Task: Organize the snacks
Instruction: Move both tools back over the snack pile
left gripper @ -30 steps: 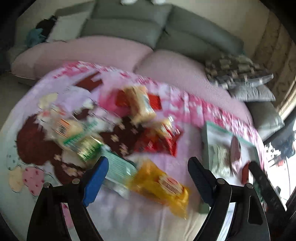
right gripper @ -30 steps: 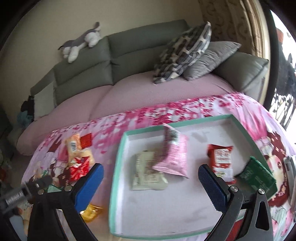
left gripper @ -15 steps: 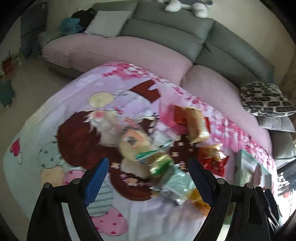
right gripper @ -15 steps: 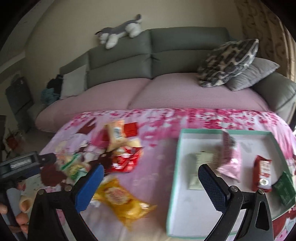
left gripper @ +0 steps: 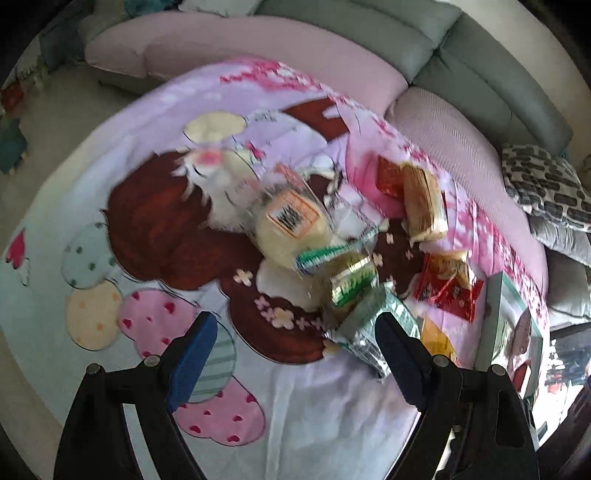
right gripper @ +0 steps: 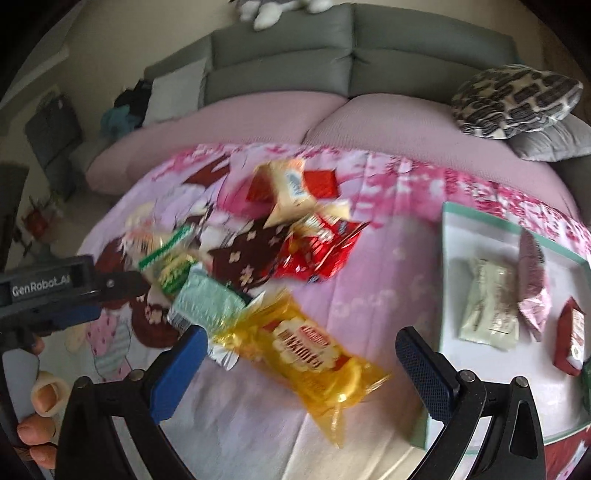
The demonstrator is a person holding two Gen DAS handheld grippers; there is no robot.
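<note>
1. I see the surface (right gripper: pixel 369 266) covered by a pink cartoon-print cloth; a grey sofa (right gripper: pixel 332 62) with pink seat cushions stands behind it.
2. A patterned pillow (right gripper: pixel 513 99) lies on the sofa at the right; a plush toy (right gripper: pixel 273 9) sits on the backrest.
3. The loose snacks lie in a pile at the cloth's centre: a yellow packet (right gripper: pixel 314 354) nearest, a pale green packet (right gripper: pixel 207 302) just beside it, a red packet (right gripper: pixel 321 251) behind.
4. A mint-rimmed tray (right gripper: pixel 447 258) rests on the surface at the right, well apart from the pile, holding a cream packet (right gripper: pixel 487 310), a pink packet (right gripper: pixel 532 280) and a small red packet (right gripper: pixel 572 343).
5. My left claw (left gripper: pixel 295 354) stands wide, pads clear of the pile.
6. My right claw (right gripper: pixel 299 365) stands wide above the yellow packet, gripping nothing.
</note>
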